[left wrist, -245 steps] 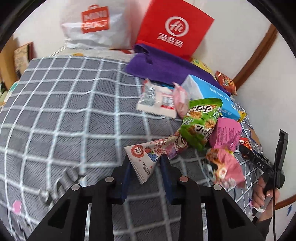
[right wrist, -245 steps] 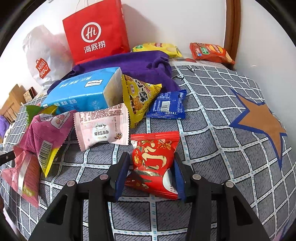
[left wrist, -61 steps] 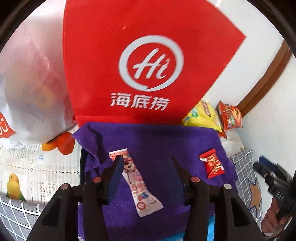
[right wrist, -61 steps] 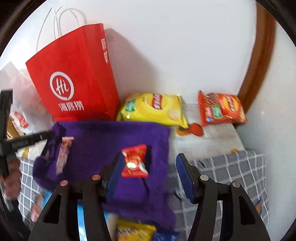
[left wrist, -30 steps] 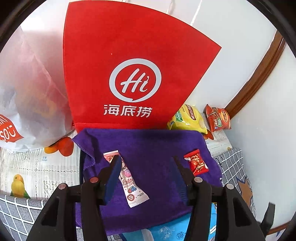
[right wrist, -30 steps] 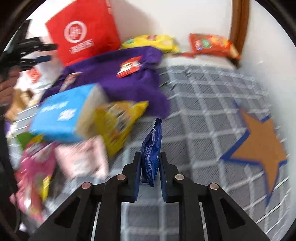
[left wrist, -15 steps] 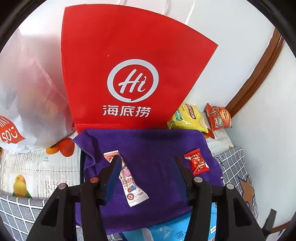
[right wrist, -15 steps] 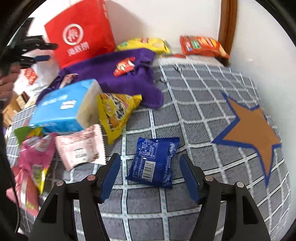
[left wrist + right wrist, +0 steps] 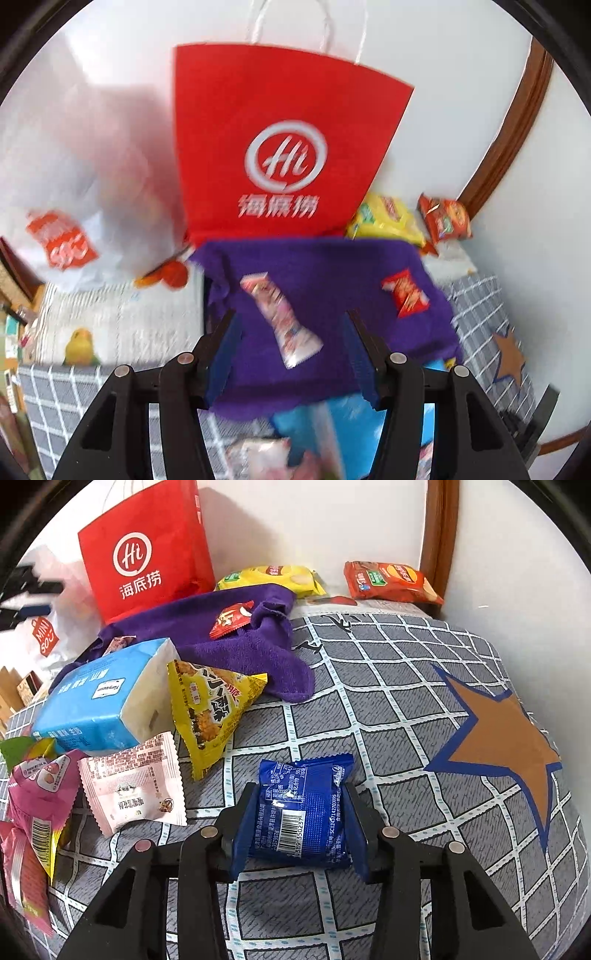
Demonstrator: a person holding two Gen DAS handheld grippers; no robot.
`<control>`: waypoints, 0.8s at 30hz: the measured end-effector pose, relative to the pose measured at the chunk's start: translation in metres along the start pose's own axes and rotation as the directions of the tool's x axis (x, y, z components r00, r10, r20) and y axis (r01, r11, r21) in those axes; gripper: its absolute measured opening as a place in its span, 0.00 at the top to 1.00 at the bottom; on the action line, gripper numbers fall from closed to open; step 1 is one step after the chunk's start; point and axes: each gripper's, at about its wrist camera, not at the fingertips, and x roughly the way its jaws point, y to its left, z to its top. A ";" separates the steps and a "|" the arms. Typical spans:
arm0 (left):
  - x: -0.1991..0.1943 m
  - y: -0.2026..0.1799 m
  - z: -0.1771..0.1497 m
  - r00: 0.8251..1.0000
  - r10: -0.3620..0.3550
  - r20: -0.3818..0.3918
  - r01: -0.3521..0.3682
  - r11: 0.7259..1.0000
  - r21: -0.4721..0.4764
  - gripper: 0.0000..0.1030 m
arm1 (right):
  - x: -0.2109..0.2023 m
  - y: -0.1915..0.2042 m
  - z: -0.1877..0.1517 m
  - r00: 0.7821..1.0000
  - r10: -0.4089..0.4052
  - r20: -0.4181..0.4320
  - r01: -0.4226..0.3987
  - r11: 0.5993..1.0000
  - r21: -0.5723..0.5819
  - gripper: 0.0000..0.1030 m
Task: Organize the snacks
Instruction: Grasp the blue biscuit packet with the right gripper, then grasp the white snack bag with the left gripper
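Observation:
A purple towel [image 9: 332, 280] lies before a red paper bag [image 9: 284, 147]. On it lie a pink stick snack [image 9: 280, 317] and a small red packet [image 9: 404, 293]. My left gripper [image 9: 291, 350] is open and empty, above the towel's near edge. My right gripper [image 9: 301, 819] is open, its jaws on either side of a blue packet [image 9: 303, 808] that lies flat on the checked bedcover [image 9: 388, 686]. The towel [image 9: 240, 638] and red packet [image 9: 231, 620] also show in the right wrist view.
A blue tissue pack [image 9: 103, 698], a yellow snack bag [image 9: 210, 705], a pale pink packet [image 9: 133, 782] and pink bags [image 9: 37, 794] lie at left. Yellow [image 9: 273, 576] and orange [image 9: 388, 579] chip bags lie by the wall. A white shopping bag [image 9: 74, 184] stands left of the red bag.
My right gripper has moved forward so its open jaws now flank the blue packet. My left gripper has pulled back from the towel, and its view is blurred.

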 end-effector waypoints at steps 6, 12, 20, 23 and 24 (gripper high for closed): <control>-0.002 0.032 -0.055 0.995 0.073 -0.068 -0.076 0.996 -0.043 0.47 | -0.001 0.001 -0.001 1.000 -0.005 0.000 0.005 1.000 -0.005 0.57; 0.026 0.050 -0.116 0.980 0.062 -0.187 -0.072 0.996 -0.050 0.47 | 0.000 0.000 -0.001 1.000 0.000 -0.001 0.000 1.000 -0.004 0.56; 0.041 0.039 -0.131 0.983 -0.016 -0.183 0.001 0.997 -0.082 0.34 | -0.001 -0.001 0.000 1.000 0.007 -0.003 -0.007 1.000 -0.003 0.56; 0.042 0.030 -0.135 0.986 0.019 -0.167 -0.026 0.999 -0.038 0.29 | -0.001 -0.001 0.000 1.000 0.011 -0.003 -0.011 1.000 -0.001 0.55; 0.043 0.027 -0.136 0.987 0.028 -0.157 -0.030 0.999 -0.014 0.29 | 0.000 -0.001 0.000 1.000 0.012 -0.004 -0.012 1.000 -0.002 0.55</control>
